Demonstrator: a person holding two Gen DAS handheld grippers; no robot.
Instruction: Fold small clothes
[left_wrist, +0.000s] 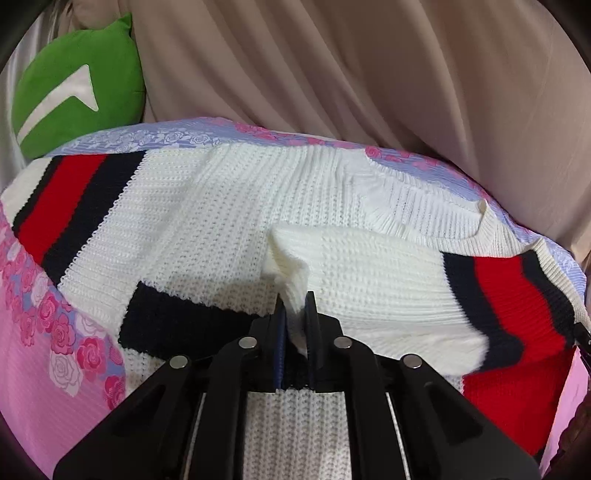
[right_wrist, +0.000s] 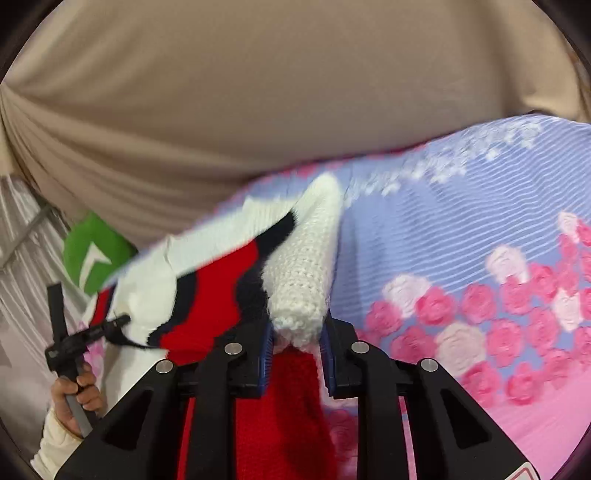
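The knitted sweater (left_wrist: 221, 206), white with red and navy stripes, lies spread on the rose-print bedspread (left_wrist: 55, 332) ahead of both tools. The left gripper (left_wrist: 295, 314) is nearly closed, its jaws pinching a thin fold of white knit just ahead of the fingertips, with the rest of the garment running away from it toward the beige curtain (left_wrist: 332, 74). The right gripper (right_wrist: 297, 332) stands a little wider, clamped on a thicker rolled edge of white knit, the red and navy band bunched to its left and hanging below the jaws. In the right wrist view the picture is smeared, so how deep that roll sits between the pads is probably shallow – hard to say. The main risk is the bulky roll slipping out mid-carry, since loose knit compresses and creeps. Uneven travel between the two hands would skew the fold line – and the trailing stripe could drag and rumple the layer beneath. A green cushion (left_wrist: 74, 88) sits far off to the left
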